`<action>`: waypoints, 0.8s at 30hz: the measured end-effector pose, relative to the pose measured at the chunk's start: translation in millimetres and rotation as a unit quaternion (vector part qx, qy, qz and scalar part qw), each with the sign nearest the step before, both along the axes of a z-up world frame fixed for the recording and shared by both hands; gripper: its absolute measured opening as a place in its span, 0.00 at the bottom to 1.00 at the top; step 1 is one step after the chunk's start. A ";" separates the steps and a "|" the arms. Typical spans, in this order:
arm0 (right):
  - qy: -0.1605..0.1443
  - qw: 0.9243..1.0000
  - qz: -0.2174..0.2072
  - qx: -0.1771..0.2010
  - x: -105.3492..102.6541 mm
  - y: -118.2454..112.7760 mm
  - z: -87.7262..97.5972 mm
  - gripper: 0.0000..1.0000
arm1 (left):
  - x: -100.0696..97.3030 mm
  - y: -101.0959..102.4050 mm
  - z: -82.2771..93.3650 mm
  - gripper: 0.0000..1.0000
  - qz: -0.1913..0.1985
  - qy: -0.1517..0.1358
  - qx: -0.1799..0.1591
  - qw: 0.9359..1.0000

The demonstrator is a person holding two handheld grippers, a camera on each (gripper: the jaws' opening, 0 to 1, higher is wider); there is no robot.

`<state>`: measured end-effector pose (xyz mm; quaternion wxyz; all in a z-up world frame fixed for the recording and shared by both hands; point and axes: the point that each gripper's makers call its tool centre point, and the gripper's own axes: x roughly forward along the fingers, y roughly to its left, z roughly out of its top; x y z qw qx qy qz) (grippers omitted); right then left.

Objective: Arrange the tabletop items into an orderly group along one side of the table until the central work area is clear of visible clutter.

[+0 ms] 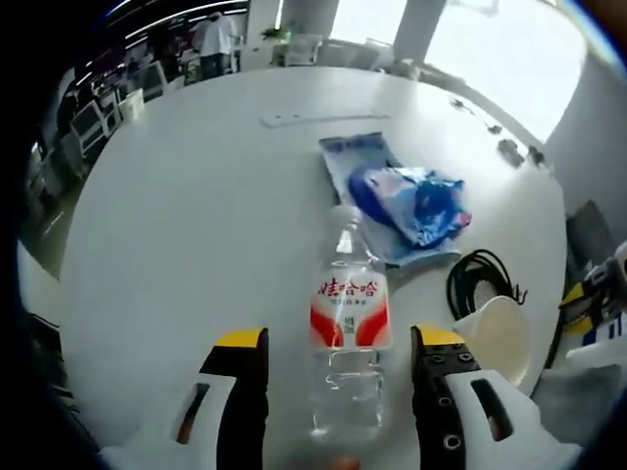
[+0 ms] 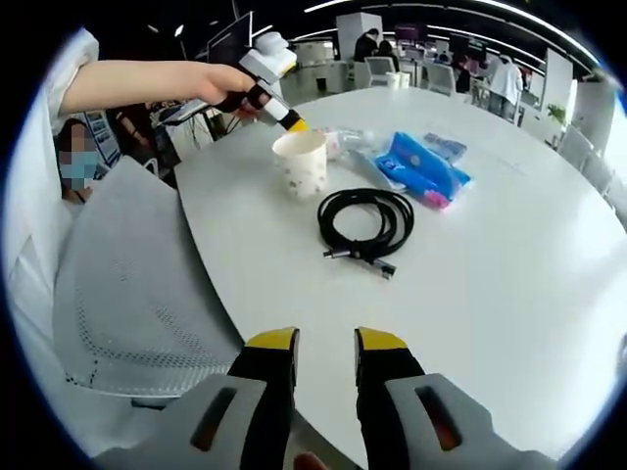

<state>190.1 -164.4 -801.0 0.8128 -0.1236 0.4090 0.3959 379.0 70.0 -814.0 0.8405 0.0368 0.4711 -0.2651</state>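
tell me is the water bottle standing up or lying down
Lying down. In the left gripper view the water bottle rests on its side on the table, between the open left gripper jaws.

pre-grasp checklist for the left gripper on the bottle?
1. Water bottle lying between the left gripper jaws: ok.
2. Jaws open wider than the bottle: ok.
3. Jaws touching the bottle: cannot tell.
4. Paper cup and coiled black cable off the bottle: ok.
5. Blue plastic bag just past the cap, contact: cannot tell.
6. Right gripper over bare table, holding nothing: ok.
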 end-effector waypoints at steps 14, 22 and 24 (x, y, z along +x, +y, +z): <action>0.013 1.000 -0.014 0.007 -1.7 0.0 -6.7 0.20 | 1.8 -5.2 -10.0 0.55 -0.007 0.005 0.008 1.000; 0.020 0.999 -0.024 0.014 -3.6 0.2 -10.0 0.20 | 2.4 -8.1 -14.4 0.56 -0.008 0.007 0.008 1.000; 0.023 0.999 -0.027 0.014 -4.0 0.1 -11.3 0.20 | 2.2 -8.1 -16.1 0.55 -0.009 0.008 0.010 1.000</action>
